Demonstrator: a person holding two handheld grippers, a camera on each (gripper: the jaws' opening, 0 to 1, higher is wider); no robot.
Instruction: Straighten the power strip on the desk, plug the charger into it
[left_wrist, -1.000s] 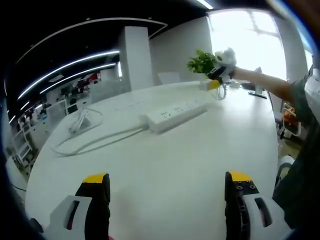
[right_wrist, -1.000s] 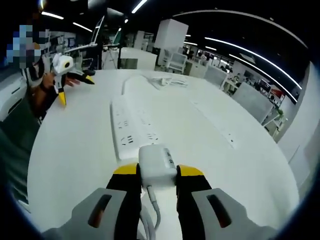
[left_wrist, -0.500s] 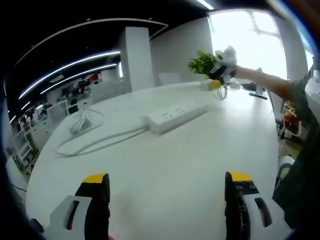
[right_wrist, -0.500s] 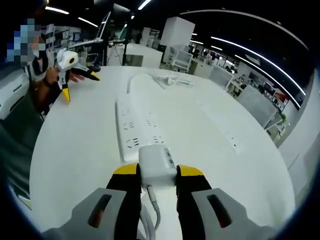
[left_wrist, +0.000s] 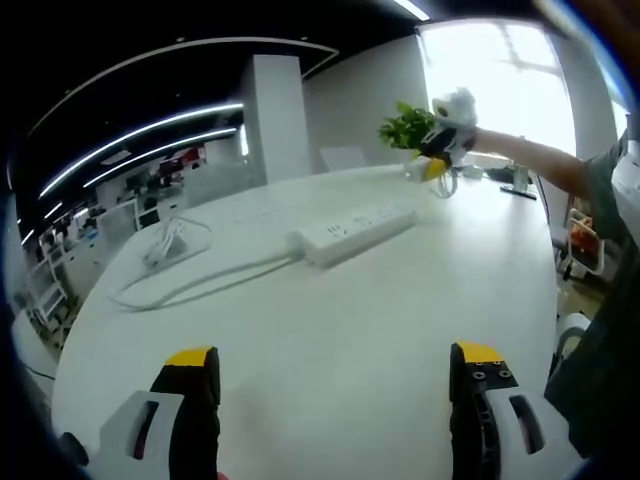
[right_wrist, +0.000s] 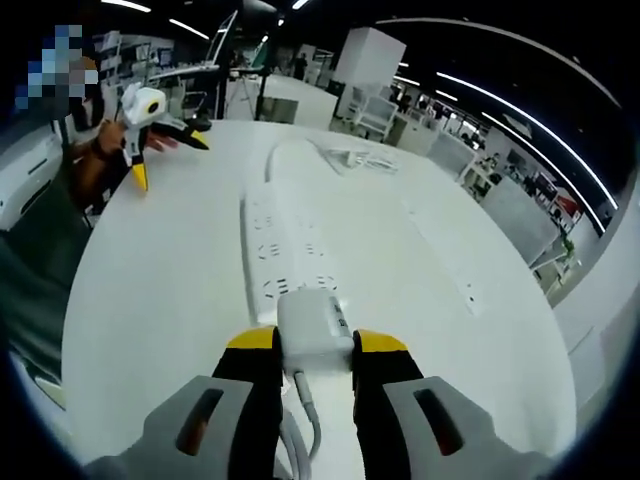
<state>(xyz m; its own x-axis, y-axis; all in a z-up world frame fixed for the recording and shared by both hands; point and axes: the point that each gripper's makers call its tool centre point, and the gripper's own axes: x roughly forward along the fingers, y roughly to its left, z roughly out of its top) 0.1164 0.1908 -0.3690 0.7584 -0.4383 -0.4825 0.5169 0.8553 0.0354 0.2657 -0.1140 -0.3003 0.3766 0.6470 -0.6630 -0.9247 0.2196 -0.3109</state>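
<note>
White charger (right_wrist: 314, 322) pinched in right claw (right_wrist: 312, 345) above the power strip (right_wrist: 282, 262); left claw (left_wrist: 335, 370) spread, idle. Next: line prongs up with a socket, push down.

A white rectangular plastic power strip (right_wrist: 279, 259) with its white cord (left_wrist: 190, 288) lies on a plain white round desk (left_wrist: 330, 330). The white boxy charger (right_wrist: 313, 326) sits between black jaws tipped with yellow, and a leafy green plant (left_wrist: 407, 125) stands beyond.

Bright daylight pours through the window (left_wrist: 500, 75) and washes it out. Long ceiling lights (right_wrist: 520, 115) glow. The white worktop (left_wrist: 330, 320) shines. Edges bend and blur.
</note>
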